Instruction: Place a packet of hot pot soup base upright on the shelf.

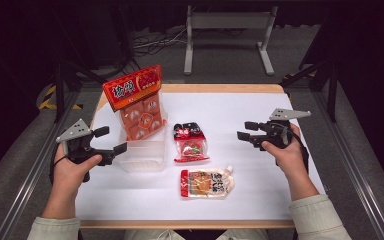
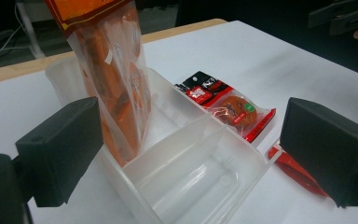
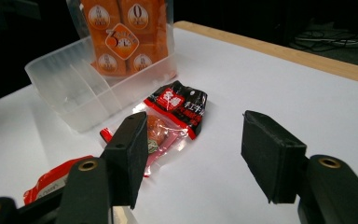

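A tall orange snack bag (image 1: pixel 139 102) (image 2: pixel 114 74) (image 3: pixel 127 35) stands upright in the far compartment of a clear plastic bin (image 1: pixel 145 156) (image 2: pixel 200 158) (image 3: pixel 70 91). Right of the bin lies a small red-and-black packet (image 1: pixel 190 142) (image 2: pixel 228 107) (image 3: pixel 170 116). A flat red-and-white pouch (image 1: pixel 207 183) (image 3: pixel 51 184) lies nearer the front edge. My left gripper (image 1: pixel 111 140) (image 2: pixel 191 149) hovers open just left of the bin, nothing between its jaws. My right gripper (image 1: pixel 245 131) (image 3: pixel 193 154) is open at the right, apart from the packet.
A white sheet (image 1: pixel 260 170) covers the wooden table (image 1: pixel 220 88). The bin's near compartment holds nothing. Beyond the far edge stand a metal frame (image 1: pixel 227 37) and cables on the floor.
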### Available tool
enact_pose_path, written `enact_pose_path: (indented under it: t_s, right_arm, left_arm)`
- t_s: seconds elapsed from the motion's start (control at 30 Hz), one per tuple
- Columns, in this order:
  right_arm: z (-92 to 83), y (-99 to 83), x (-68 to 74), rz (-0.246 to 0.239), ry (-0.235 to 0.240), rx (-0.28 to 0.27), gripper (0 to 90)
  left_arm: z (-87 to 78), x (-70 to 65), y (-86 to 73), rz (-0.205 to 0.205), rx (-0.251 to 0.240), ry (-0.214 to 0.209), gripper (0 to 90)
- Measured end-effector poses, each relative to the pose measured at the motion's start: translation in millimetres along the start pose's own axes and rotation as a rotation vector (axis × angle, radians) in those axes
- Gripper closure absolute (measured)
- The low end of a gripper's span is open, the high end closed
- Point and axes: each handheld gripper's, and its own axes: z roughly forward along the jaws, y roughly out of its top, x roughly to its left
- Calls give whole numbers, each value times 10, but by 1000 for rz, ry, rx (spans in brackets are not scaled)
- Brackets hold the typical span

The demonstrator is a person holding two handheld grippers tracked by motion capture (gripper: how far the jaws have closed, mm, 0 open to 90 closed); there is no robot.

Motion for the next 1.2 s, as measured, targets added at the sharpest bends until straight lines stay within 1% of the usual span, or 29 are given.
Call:
enact_pose_path:
  t_s: [0.1,0.2,0.27,0.33,0.43,0.47,0.5,0.57,0.6,0.63,0.67,0.7,0.77,0.83,0.9,1.2]
  right_arm:
    - [119,39,12,-15,10,23,421]
    - [235,52,13,-17,14,38,414]
    - [337,56,8,-15,18,47,406]
    - [365,58,5,-18,19,51,405]
    - [492,77,-9,-21,21,66,397]
    - [529,86,-11,-19,20,70,397]
    - [563,95,-14,-21,23,76,397]
    - [643,114,-18,-23,27,90,398]
    - [643,114,-18,-23,27,90,398]
    - [719,121,-24,-18,31,95,398]
    - [749,120,-30,-17,28,103,398]
    - [777,114,-38,-11,26,109,398]
    - [802,107,-51,-8,26,113,398]
    - [848,91,-74,9,27,114,398]
    - [890,80,-91,7,22,115,399]
    - [1138,52,-130,23,20,165,402]
  left_arm:
    - [-23,-20,-10,-2,2,-2,67]
    - [-27,-39,-29,-32,-15,-43,68]
    - [-31,-51,-38,-26,-13,-44,69]
    - [-34,-58,-42,-21,-14,-41,69]
    - [-51,-83,-57,-18,-9,-39,69]
    - [-54,-89,-61,-16,-3,-33,69]
    - [-52,-88,-66,-4,2,-26,69]
    - [-44,-96,-76,-1,14,-16,69]
    - [-44,-96,-76,-1,14,-16,69]
    - [-36,-95,-78,7,21,-6,68]
    - [-34,-100,-79,2,23,-10,68]
    - [-33,-93,-75,11,23,-9,68]
    - [-31,-95,-74,9,24,-10,68]
    - [-25,-93,-72,6,23,-10,68]
    - [-17,-88,-70,6,22,-9,69]
    - [0,-82,-64,6,22,-13,69]
